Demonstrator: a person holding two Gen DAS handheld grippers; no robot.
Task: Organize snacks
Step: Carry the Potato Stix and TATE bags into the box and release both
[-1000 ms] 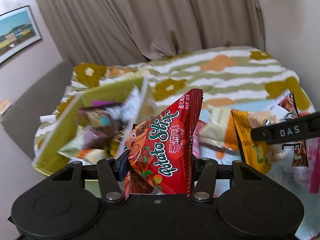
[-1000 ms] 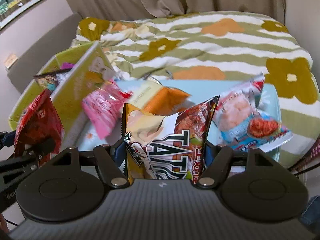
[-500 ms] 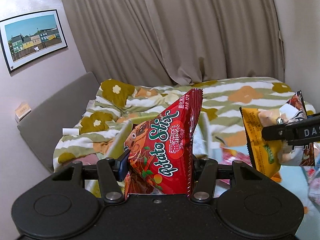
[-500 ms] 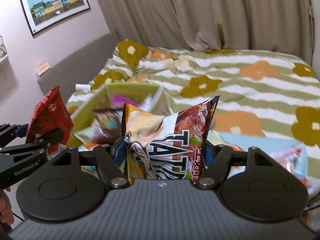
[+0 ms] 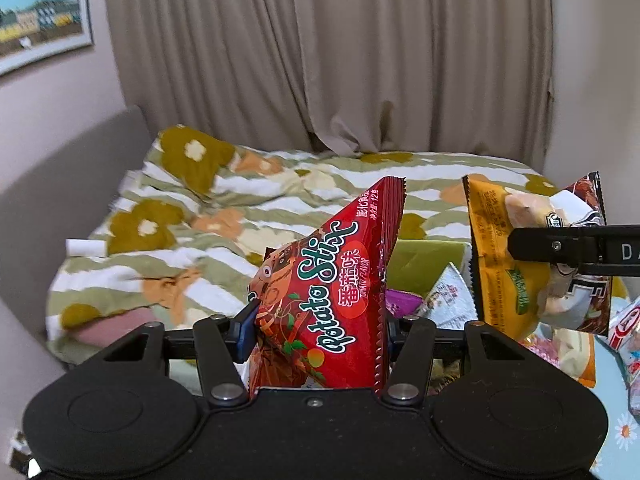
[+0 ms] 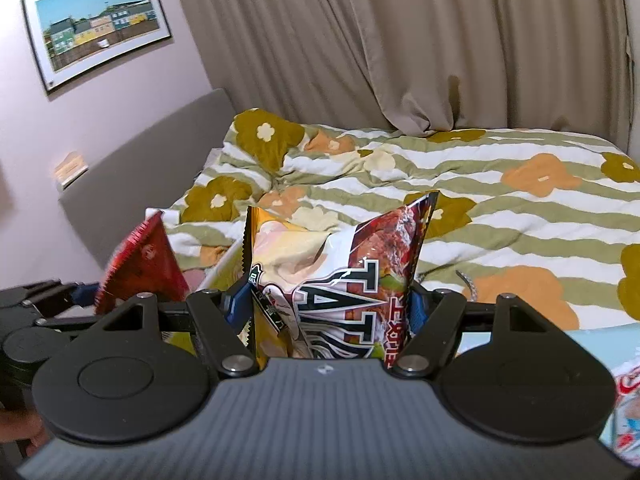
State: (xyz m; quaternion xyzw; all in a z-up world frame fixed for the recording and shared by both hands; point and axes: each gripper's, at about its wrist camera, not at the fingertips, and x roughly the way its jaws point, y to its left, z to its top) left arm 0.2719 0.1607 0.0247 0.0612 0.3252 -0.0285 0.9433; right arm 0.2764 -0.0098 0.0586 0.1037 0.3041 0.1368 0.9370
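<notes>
Left hand-held gripper [image 5: 316, 328] pinching a red Potato Stix bag [image 5: 328, 300], held up over the flowery bed [image 5: 180, 216]. Green box [image 5: 424, 264] of snacks just behind. Right hand-held gripper [image 6: 324, 308] pinching a yellow and brown chip bag [image 6: 336, 280], up too.

The snack bag [image 5: 324, 300] at the frame's centre is glossy red with white and green lettering. At right, another bag [image 5: 536, 256] is yellow-orange, white and dark brown. The bedspread [image 5: 168, 216] across the middle has olive and white stripes with mustard and orange flowers. The curtain [image 5: 360, 52] above is beige. The box [image 5: 420, 264] is lime green.
</notes>
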